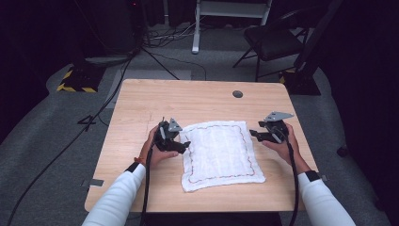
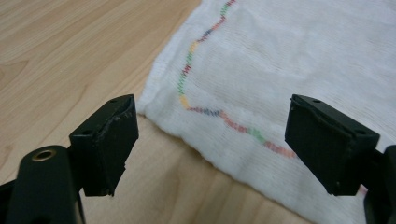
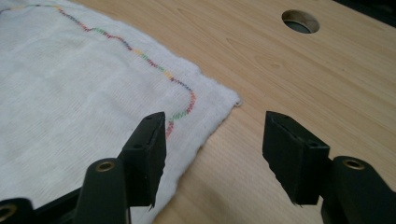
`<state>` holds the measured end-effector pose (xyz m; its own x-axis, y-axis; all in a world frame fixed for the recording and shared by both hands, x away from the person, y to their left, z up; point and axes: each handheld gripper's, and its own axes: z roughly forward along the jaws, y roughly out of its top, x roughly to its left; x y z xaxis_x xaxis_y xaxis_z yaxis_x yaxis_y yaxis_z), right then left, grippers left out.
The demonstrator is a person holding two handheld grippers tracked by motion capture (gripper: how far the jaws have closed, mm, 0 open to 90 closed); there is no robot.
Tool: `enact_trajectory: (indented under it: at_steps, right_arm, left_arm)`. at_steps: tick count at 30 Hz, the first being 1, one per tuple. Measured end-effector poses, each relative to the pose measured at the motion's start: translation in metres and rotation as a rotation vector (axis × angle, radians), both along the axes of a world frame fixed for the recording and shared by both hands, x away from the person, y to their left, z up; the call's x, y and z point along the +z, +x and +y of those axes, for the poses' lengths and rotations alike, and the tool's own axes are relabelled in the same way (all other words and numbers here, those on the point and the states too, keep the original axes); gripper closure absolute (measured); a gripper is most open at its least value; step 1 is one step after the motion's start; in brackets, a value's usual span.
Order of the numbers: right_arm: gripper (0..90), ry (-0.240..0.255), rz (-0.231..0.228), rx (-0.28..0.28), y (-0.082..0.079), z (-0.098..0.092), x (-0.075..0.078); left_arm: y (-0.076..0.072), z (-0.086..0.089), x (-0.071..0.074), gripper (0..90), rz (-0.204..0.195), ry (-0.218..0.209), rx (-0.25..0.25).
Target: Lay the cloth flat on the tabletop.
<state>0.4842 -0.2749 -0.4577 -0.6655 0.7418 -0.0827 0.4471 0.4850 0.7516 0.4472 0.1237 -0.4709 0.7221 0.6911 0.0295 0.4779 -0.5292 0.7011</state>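
Note:
A white cloth (image 1: 219, 154) with a wavy multicoloured stitched border lies flat on the wooden table (image 1: 141, 101). My left gripper (image 1: 184, 143) sits at the cloth's far left corner, open, with nothing between its jaws; in the left gripper view that corner of the cloth (image 2: 280, 70) lies just beyond the left gripper (image 2: 210, 147). My right gripper (image 1: 254, 133) hovers at the far right corner, open and empty. In the right gripper view the right gripper (image 3: 212, 158) straddles the edge of the cloth (image 3: 84, 93) near that corner.
A round cable hole (image 1: 237, 93) sits near the table's far edge, also seen as the hole (image 3: 300, 21) in the right gripper view. Beyond the table stand a black chair (image 1: 273, 40), a white frame and floor cables.

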Motion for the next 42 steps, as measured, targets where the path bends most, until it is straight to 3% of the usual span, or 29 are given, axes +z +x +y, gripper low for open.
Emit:
enact_trajectory:
  at_steps: [1,2,4,9,11,12,15,17,18,21,22,23,27,30,32,35,39,41,42]
  right_arm:
    - [38.6,-0.026,0.017,-0.016,0.014,0.006,-0.006]
    - [38.6,-0.026,0.017,-0.016,0.014,0.006,-0.006]
    - [38.5,-0.017,0.058,-0.03,0.031,0.011,-0.014]
    - [36.2,-0.016,0.114,-0.016,0.044,0.022,-0.025]
    - [35.8,-0.032,0.124,-0.018,0.046,0.025,-0.029]
    - [35.4,-0.039,0.13,-0.021,0.047,0.026,-0.032]
    - [35.6,-0.033,0.133,-0.016,0.048,0.027,-0.032]
    - [36.2,-0.03,0.139,-0.016,0.049,0.028,-0.032]
    - [38.6,-0.013,0.151,-0.014,0.049,0.028,-0.033]
    - [39.3,-0.011,0.162,-0.006,0.05,0.028,-0.033]
    - [49.2,-0.009,0.164,0.011,0.05,0.029,-0.032]
    - [53.7,-0.009,0.172,0.021,0.049,0.03,-0.031]
    - [74.5,-0.013,0.179,0.062,0.049,0.036,-0.029]
    - [84.4,-0.045,0.153,0.07,0.047,0.041,-0.027]
    - [85.4,-0.054,0.14,0.064,0.046,0.042,-0.026]
    - [86.2,-0.047,0.06,0.052,0.045,0.043,-0.015]
    - [86.5,-0.042,0.013,0.036,0.046,0.043,-0.003]
    - [86.5,-0.043,-0.001,0.03,0.046,0.044,-0.001]
    - [86.6,-0.037,-0.028,0.019,0.046,0.044,0.005]
  left_arm:
    - [0.004,-0.001,-0.001,18.8,-0.019,0.011,0.012]
    - [0.009,-0.003,-0.002,18.8,-0.017,0.025,0.014]
    - [0.019,-0.002,-0.005,19.4,0.007,0.024,0.044]
    - [0.04,-0.001,-0.017,19.9,0.054,0.031,0.087]
    - [0.041,-0.003,-0.019,19.8,0.058,0.038,0.082]
    - [0.042,-0.007,-0.021,19.4,0.045,0.076,0.067]
    - [0.043,-0.009,-0.021,20.3,0.045,0.077,0.065]
    - [0.045,-0.008,-0.022,25.6,0.063,0.056,0.052]
    - [0.046,-0.006,-0.022,28.9,0.082,0.027,0.022]
    - [0.048,-0.005,-0.022,35.6,0.096,0.009,0.001]
    - [0.049,-0.005,-0.02,46.6,0.104,0.007,-0.02]
    - [0.049,-0.005,-0.02,53.7,0.104,0.007,-0.02]
    - [0.053,-0.005,-0.018,69.7,0.109,0.011,-0.043]
    - [0.059,0.0,-0.017,78.2,0.108,0.0,-0.029]
    - [0.06,0.002,-0.015,80.6,0.104,0.002,-0.026]
    - [0.067,0.01,-0.008,82.8,0.069,-0.02,0.007]
    - [0.073,0.009,0.005,83.4,0.017,0.013,0.013]
    - [0.074,0.008,0.007,83.4,0.004,0.007,0.02]
    - [0.076,0.007,0.012,83.3,-0.02,0.007,0.033]
